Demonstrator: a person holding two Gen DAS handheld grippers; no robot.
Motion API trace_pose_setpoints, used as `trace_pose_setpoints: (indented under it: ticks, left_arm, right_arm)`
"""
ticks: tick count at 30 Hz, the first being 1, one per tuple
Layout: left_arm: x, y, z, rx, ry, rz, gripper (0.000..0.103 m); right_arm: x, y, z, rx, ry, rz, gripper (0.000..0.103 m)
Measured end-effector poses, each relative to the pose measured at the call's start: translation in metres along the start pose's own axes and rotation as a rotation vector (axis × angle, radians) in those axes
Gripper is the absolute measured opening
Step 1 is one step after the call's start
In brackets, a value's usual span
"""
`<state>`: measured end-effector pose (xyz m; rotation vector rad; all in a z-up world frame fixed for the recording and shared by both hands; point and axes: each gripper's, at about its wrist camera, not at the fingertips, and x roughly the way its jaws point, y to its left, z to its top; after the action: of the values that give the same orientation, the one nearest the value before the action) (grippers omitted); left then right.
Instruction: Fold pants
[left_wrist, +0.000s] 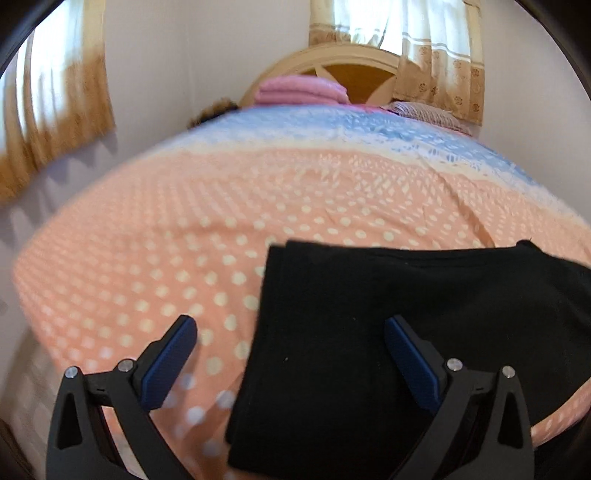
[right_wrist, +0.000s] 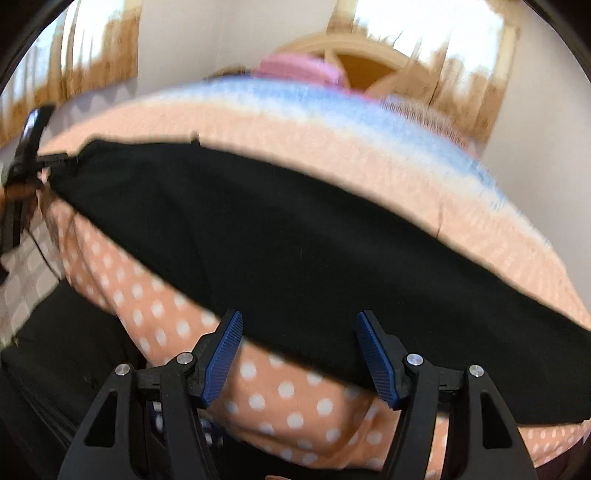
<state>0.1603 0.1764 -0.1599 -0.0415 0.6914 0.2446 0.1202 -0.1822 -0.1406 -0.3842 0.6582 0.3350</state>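
Black pants (left_wrist: 406, 332) folded into a long flat band on the bed's peach polka-dot cover (left_wrist: 147, 266), near its front edge. Long axis across the bed, parallel to that near edge, not toward the headboard (left_wrist: 354, 62). In the left wrist view, one short squared end pointing left, the rest running off right. In the right wrist view, same band (right_wrist: 295, 243) stretching left to right. Left gripper (left_wrist: 290, 325) with fingers spread wide above the pants' end and the cover, gripping nothing. Right gripper (right_wrist: 299, 325) likewise parted over the pants' near edge, pads clear of the fabric. Pink folded stack (left_wrist: 301, 90) far off by the headboard.
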Motion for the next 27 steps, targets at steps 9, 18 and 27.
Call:
trace_pose_setpoints:
  ticks: [9,18,27]
  left_arm:
    - [-0.033,-0.067,0.004,0.128,-0.077,-0.213,0.103]
    - [-0.030,-0.084,-0.014,0.161,-0.028,-0.259,0.103]
    - [-0.025,-0.117,-0.031,0.256,0.041,-0.314,0.103]
  right_arm:
    - [0.040,0.080,0.036,-0.182,0.012,0.227,0.065]
    - [0.029,0.073,0.034,-0.139,-0.055,0.309,0.067]
    - [0.036,0.100,0.027,-0.225,0.001,0.336,0.068]
